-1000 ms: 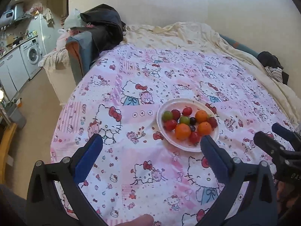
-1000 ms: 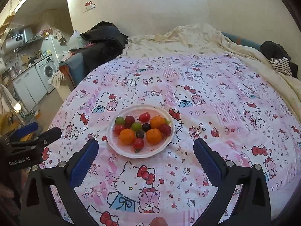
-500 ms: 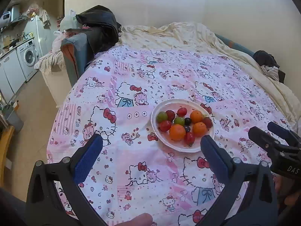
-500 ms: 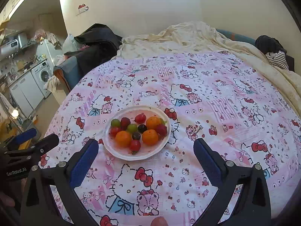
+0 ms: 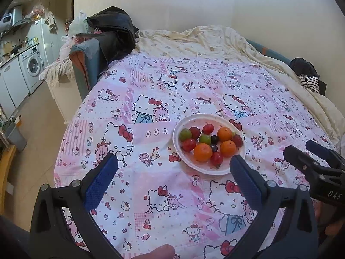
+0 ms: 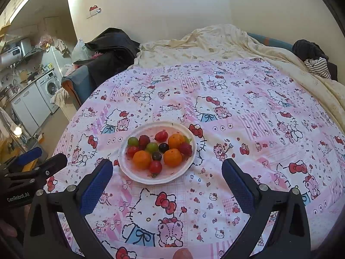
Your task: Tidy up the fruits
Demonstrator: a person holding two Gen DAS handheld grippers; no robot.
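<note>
Both the left gripper (image 5: pixel 173 173) and right gripper (image 6: pixel 167 178) hover spread and empty over the pink cartoon-print bedspread (image 6: pixel 248 112), short of the white round plate (image 6: pixel 138 177) heaped with small mixed fruits (image 6: pixel 158 151), a scene fitting either approach or retreat.

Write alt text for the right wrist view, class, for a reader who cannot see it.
A round white plate of small orange, red, green and dark fruits sits on a pink cartoon-cat bedsheet. The open blue-padded right tool hovers near it, holding nothing; the left tool shows at the left edge.
</note>
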